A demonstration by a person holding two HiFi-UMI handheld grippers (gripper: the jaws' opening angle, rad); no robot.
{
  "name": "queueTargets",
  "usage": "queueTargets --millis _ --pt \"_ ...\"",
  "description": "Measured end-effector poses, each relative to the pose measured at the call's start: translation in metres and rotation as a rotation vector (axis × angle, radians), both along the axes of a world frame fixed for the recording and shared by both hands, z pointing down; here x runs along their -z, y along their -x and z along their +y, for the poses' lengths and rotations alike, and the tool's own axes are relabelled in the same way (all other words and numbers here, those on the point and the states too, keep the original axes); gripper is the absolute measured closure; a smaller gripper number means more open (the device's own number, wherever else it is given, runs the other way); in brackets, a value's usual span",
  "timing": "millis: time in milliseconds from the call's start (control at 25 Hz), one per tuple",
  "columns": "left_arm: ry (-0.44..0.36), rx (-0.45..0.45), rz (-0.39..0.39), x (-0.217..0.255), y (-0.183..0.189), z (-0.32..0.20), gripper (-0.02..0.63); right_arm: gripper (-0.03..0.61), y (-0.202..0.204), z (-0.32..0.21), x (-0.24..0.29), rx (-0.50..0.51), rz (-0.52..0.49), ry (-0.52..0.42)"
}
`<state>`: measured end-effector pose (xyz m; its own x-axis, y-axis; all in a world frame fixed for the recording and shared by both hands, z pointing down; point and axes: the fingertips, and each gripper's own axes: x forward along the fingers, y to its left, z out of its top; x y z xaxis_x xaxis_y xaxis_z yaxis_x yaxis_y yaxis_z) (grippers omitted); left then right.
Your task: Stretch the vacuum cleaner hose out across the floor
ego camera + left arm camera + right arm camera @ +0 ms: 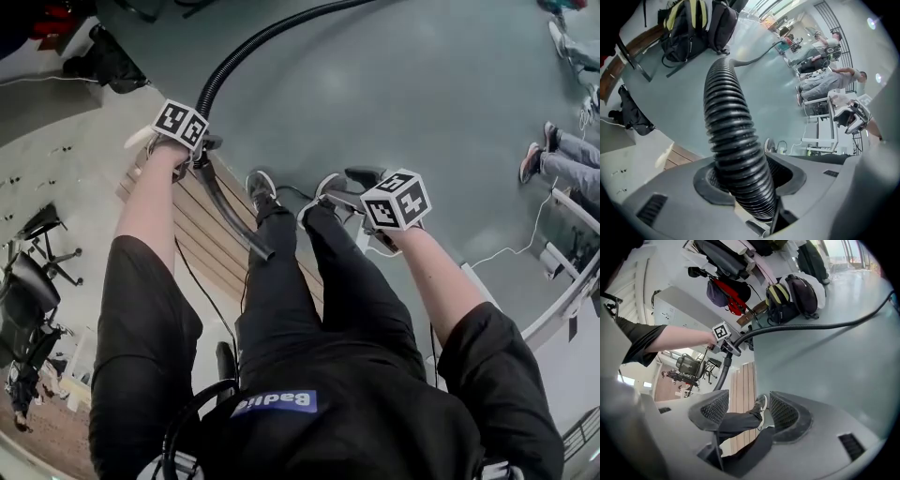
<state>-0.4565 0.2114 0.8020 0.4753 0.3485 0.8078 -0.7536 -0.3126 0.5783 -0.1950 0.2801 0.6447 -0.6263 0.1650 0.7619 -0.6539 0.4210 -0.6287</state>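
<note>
Hose (228,64) construction is black and ribbed. It is judged light, limp along its length and firm across its section. The ribs should resist slipping, but a sharp pull may kink it or drag the far portion sideways. Its near end (255,246) hangs free by the person's legs, above the wooden planking (199,234) at the near left. The best place to take hold is judged to be a short way in from that end, across the ribs, so that the tail stays short and the long run follows the pull.

The left gripper (749,174) has hold at such a point. Its jaws stand about half open and both pads bear on the hose, which passes between them and rises away from the camera. The right gripper (750,413) is carried to the right of it. Its jaws are apart and grip nothing, with only the person's leg and shoe visible beyond them.

From the left gripper the hose runs out over the grey floor (403,84) in a long curve toward the far right. It is not yet straight, so the stretch is judged incomplete. Backpacks (693,23) lie at the far left, and people sit at the far right.
</note>
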Motion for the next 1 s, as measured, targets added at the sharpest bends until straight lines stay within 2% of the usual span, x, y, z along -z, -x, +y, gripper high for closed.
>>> queueTargets --millis 160,320,440,680,1000 --pt "-0.047 -0.013 -0.043 -0.050 0.009 0.002 0.423 0.321 0.031 -0.012 -0.060 -0.022 -0.056 -0.008" --pt "-0.079 0.011 -0.062 -0.094 0.023 -0.003 0.423 0.321 0.088 -0.027 -0.111 0.024 -0.126 -0.033" --pt "-0.109 -0.003 -0.101 -0.128 0.035 -0.005 0.423 0.321 0.114 -0.037 -0.140 0.051 -0.170 -0.065" --pt "-0.177 -0.029 -0.176 -0.199 0.055 -0.012 0.423 0.321 0.123 -0.057 -0.204 0.049 -0.194 -0.102" --pt "-0.170 0.006 -0.226 -0.287 0.067 -0.004 0.422 0.321 0.121 -0.070 -0.277 0.075 -0.219 -0.152"
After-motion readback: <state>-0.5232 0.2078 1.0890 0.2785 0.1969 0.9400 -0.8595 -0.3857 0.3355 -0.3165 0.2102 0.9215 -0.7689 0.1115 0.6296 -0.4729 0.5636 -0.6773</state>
